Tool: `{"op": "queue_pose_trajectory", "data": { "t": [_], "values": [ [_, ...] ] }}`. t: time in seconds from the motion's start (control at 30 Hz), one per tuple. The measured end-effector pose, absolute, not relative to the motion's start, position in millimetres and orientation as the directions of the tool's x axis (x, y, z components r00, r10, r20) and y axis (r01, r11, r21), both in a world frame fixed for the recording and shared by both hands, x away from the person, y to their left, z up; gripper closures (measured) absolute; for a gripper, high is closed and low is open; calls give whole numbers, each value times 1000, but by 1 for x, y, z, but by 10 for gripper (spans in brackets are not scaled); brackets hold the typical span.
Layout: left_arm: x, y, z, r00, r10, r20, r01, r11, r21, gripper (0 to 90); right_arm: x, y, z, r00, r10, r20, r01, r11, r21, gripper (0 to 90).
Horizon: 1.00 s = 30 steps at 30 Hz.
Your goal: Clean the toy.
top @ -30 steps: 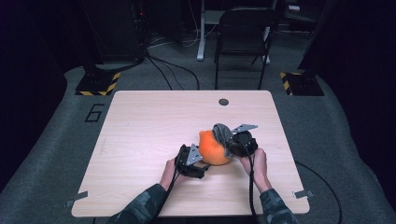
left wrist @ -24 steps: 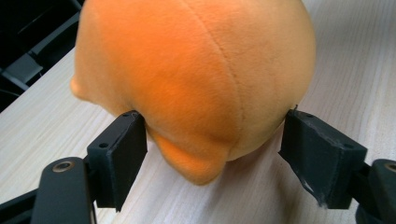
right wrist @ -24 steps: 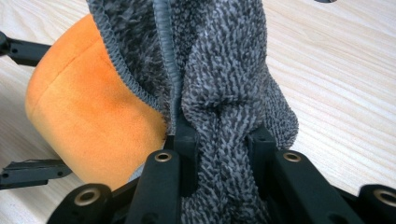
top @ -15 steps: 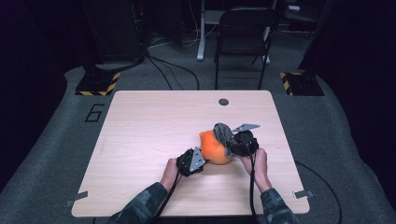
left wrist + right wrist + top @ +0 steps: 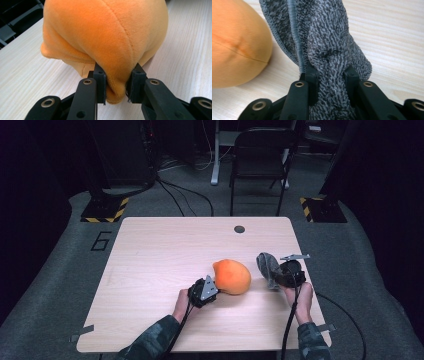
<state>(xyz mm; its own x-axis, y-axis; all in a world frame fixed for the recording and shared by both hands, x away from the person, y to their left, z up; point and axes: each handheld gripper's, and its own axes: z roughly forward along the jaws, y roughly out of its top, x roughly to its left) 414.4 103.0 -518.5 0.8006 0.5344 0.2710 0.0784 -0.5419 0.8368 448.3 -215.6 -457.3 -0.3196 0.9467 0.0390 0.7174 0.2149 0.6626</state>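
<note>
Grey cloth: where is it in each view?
High view: grey cloth right of centre, clamped in the right gripper.
Left gripper view: not in it.
Right gripper view: grey cloth centre, rising from the jaws.
Shared landmark: orange plush, pinched by the left gripper; at left in the right gripper view.

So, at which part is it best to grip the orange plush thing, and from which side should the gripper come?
Probably at its lower seam edge, from the person's side. The orange plush thing is rounded and wide, too bulky to span, but its soft hem bunches into a fold. The left gripper is shut on just such a fold, low and level with the table.
</note>
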Motion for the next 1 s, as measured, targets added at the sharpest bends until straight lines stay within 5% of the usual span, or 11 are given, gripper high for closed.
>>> {"op": "queue_pose_trajectory", "data": {
  "t": [0.47,0.8,1.0],
  "values": [
    [413,111,-467,801,599,-17,238,-291,927,745,452,-224,-458,-284,958,38,728,190,658,716],
    [412,124,-442,767,616,-182,405,-243,881,741,445,-222,-441,-306,951,47,690,188,699,716],
    [420,123,-466,725,625,-288,525,-231,819,732,435,-203,-422,-365,931,23,645,235,727,717]
  ]
}}
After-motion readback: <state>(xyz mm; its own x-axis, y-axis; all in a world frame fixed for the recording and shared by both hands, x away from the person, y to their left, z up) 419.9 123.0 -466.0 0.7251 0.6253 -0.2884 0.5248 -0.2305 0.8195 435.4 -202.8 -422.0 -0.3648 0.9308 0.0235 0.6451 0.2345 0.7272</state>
